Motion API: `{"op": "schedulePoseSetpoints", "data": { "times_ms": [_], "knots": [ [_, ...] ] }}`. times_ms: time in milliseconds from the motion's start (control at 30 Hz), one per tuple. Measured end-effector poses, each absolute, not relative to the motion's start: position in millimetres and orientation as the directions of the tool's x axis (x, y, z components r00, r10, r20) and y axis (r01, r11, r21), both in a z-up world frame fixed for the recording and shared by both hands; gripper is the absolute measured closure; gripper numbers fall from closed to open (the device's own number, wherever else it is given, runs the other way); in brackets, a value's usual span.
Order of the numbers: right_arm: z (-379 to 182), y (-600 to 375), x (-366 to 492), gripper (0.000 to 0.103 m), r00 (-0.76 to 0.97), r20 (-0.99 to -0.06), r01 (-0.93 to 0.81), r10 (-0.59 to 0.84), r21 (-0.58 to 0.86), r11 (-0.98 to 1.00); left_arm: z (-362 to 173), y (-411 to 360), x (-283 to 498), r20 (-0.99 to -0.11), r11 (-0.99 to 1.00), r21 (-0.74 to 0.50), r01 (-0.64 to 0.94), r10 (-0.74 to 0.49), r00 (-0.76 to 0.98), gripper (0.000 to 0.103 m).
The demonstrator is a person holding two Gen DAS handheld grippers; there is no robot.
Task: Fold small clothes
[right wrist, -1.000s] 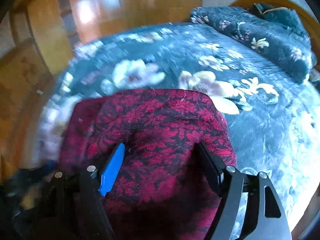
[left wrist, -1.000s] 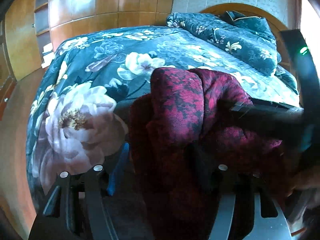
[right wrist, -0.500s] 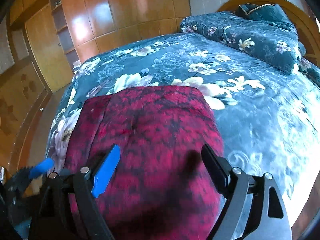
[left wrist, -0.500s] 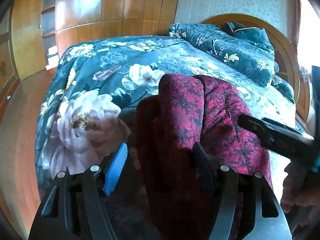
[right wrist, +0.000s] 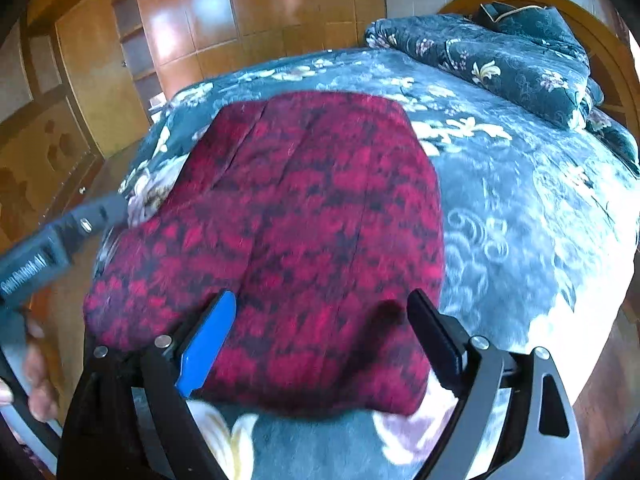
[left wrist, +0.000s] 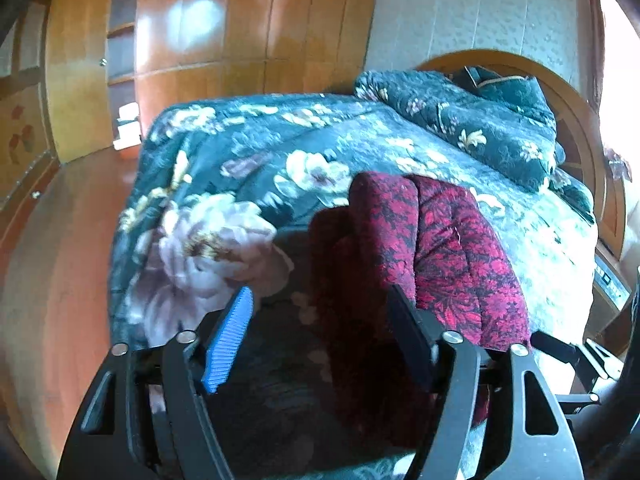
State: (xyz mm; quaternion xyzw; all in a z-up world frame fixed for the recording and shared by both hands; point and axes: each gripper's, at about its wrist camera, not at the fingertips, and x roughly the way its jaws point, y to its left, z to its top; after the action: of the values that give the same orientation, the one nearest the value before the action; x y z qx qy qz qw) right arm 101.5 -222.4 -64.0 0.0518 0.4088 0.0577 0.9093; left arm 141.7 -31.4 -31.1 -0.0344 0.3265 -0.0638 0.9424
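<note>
**A:** Cloth first, from the left wrist view. What is it like?

**B:** The red and black garment (left wrist: pixel 432 248) is a thick, soft fabric with a dense leaf-like pattern, folded into a rounded bundle with a seam-like crease running down it. It lies on the bedspread (left wrist: pixel 240 168), which is dark teal, quilted, and printed with big pale flowers.

**A:** And your tongs there?

**B:** My left gripper (left wrist: pixel 320 320) stands spread wide, pinching nothing. One finger carries a ribbed blue pad (left wrist: pixel 230 336); the other is plain black. The garment sits ahead of the tongs and toward the black finger, whose tip overlaps the cloth's near edge. I cannot tell if they touch. The blue pad is apart from the cloth, over bare bedspread.

**A:** Now the right wrist view.

**B:** The same garment (right wrist: pixel 304 220) shows as a broad, flat-topped shape with rounded corners, its surface blurred. My right gripper (right wrist: pixel 320 340) is also spread, holding nothing. The cloth lies straight ahead, its near edge between the two fingers. The smooth blue pad (right wrist: pixel 204 348) and the black finger both overlap that edge.

**A:** Anything beyond?

**B:** Far ahead and to the black-finger side, a folded dark floral quilt (right wrist: pixel 516 56) rests against a curved wooden headboard (right wrist: pixel 600 40). Glossy wooden wardrobe panels (right wrist: pixel 240 20) stand behind the bed.
</note>
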Motion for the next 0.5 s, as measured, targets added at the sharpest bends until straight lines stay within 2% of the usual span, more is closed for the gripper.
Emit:
{"op": "schedulePoseSetpoints", "data": {
  "times_ms": [133, 267, 500],
  "knots": [
    [-53.7, -220.1, 81.8, 0.010, 0.679, -0.715, -0.039, 0.166, 0.190, 0.981, -17.2, -23.6, 120.9, -0.580, 0.993, -0.086, 0.077, -0.113, 0.807, 0.030],
    [-38.8, -216.8, 60.1, 0.004, 0.716, -0.684, -0.009, 0.139, 0.190, 0.982, -5.1, -15.9, 97.0, -0.552, 0.995, -0.074, 0.062, -0.092, 0.829, 0.024],
    [-21.9, -210.0, 29.4, 0.002, 0.754, -0.654, 0.042, 0.065, 0.146, 0.988, 6.9, -10.0, 60.8, -0.526, 0.997, -0.064, 0.051, -0.077, 0.847, 0.019]
  ]
}}
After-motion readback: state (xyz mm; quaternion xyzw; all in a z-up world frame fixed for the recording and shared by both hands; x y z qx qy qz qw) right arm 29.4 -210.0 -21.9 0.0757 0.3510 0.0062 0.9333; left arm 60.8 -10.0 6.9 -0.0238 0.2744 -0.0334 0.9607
